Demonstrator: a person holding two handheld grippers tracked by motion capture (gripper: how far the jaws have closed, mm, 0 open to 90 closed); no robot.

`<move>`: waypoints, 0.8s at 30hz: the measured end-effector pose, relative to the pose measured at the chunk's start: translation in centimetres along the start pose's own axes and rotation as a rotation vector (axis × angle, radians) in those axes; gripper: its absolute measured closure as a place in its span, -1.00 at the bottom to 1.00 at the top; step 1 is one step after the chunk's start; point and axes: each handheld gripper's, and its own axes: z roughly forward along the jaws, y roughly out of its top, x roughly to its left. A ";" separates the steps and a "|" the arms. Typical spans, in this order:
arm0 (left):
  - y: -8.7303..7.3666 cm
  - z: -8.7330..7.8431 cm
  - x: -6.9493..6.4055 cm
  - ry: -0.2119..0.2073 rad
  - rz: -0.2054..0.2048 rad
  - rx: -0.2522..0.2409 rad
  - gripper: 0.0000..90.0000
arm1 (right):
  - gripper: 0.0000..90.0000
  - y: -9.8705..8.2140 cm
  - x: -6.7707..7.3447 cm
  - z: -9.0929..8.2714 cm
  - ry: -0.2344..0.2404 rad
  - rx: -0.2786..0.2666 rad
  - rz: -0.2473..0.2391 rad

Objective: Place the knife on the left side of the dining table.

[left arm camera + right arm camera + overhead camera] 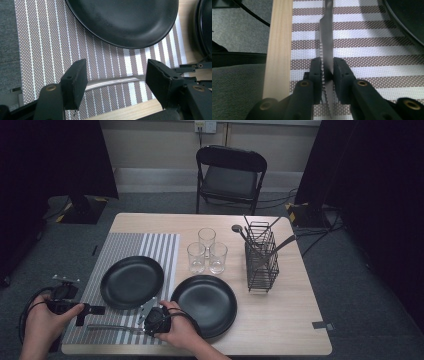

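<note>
The knife (327, 37) lies flat on the striped placemat (50, 37) along the table's near edge — its long axis runs between my two hands — blade end loosely between my right gripper's (327, 72) near-closed jaws, handle spanning my left gripper's (116, 80) wide-apart, untouching jaws.

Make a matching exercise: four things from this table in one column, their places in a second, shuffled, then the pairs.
1. knife
2. three glasses
3. wire cutlery rack
4. left plate

A. on the striped placemat, above the knife
B. far right, utensils standing in it
C. lying along the mat's near edge, blade between the right gripper's jaws
D. clustered mid-table, behind the right plate

Pairs: 1-C, 2-D, 3-B, 4-A
</note>
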 end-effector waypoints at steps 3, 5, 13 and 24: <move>0.0 0.0 0.0 0.000 0.000 0.001 -0.25 | 0.66 -0.1 0.0 0.0 0.005 -0.003 0.017; 0.0 0.0 -0.1 0.002 -0.001 -0.001 -0.25 | 0.66 -0.1 0.1 0.0 0.005 -0.002 0.025; 0.0 0.0 0.0 0.003 0.001 -0.001 -0.24 | 0.66 -0.1 -0.1 0.0 0.012 -0.004 0.034; 0.0 -0.1 0.0 0.010 0.001 -0.005 -0.24 | 0.63 -0.1 -0.2 0.0 0.023 -0.005 0.043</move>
